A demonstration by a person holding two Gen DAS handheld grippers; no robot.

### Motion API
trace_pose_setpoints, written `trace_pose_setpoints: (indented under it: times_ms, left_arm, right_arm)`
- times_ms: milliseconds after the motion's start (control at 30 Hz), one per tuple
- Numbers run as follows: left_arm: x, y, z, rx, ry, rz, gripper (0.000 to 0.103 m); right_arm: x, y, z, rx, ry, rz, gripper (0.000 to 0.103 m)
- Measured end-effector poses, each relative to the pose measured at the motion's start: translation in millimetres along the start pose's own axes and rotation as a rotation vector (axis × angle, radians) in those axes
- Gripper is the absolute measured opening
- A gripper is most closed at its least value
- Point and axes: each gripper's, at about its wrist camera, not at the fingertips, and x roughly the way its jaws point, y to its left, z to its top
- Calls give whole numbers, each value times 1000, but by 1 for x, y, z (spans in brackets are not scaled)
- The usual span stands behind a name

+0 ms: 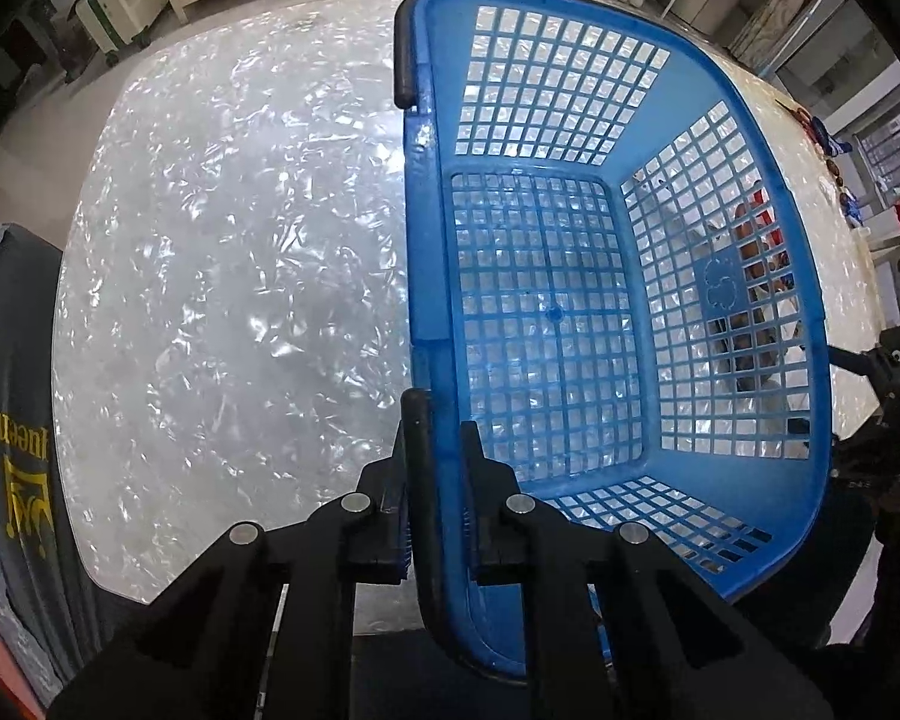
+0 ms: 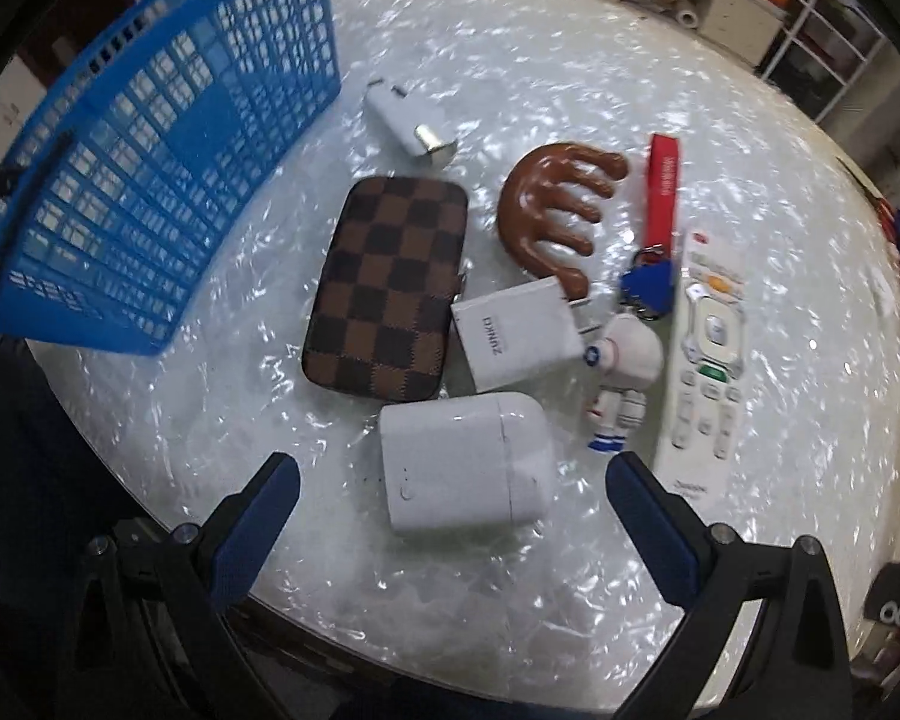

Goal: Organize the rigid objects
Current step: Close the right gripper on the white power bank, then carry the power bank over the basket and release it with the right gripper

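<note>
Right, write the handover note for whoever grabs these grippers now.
Left gripper: shut on the blue basket rim, holding it tilted at the table's left.
Right gripper: open, empty, just in front of the white case.
On the table: checkered pouch, comb, charger, second charger, astronaut, keychain, remote.
Done: nothing binned; basket empty.
Left: load every item.
</note>
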Motion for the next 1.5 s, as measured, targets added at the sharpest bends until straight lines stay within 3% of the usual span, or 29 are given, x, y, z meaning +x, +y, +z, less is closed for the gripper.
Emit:
trace_pose_setpoints:
  times_ms: [133, 300, 367, 433, 633, 867, 1033, 1300, 1500]
  left_arm:
    - [0, 1, 0, -6, -5, 1, 14]
    - [-1, 1, -1, -13, -6, -12, 14]
    - [-1, 0, -1, -4, -6, -11, 14]
    - [-1, 1, -1, -11, -5, -21, 14]
    - [-1, 3, -1, -21, -11, -26, 14]
    - [-1, 3, -2, -23, -18, -21, 14]
    - [-2, 3, -2, -25, -23, -24, 14]
    - [-3, 1, -1, -15, -31, -16, 14]
    - [-4, 1, 1, -9, -36, -14, 14]
  right_arm:
    - [19, 1, 0, -4, 52, -5, 89]
    - [36, 1, -1, 8, 79, -2, 88]
    - [47, 4, 3, 9, 83, -11, 74]
    - [52, 5, 5, 17, 83, -29, 66]
    - [55, 9, 5, 16, 79, -31, 64]
    - [11, -10, -9, 81, 30, 3, 64]
    - [-30, -7, -6, 62, -51, -22, 64]
    - [-95, 6, 26, 41, -190, -51, 64]
    - [-117, 42, 59, -25, -272, -27, 64]
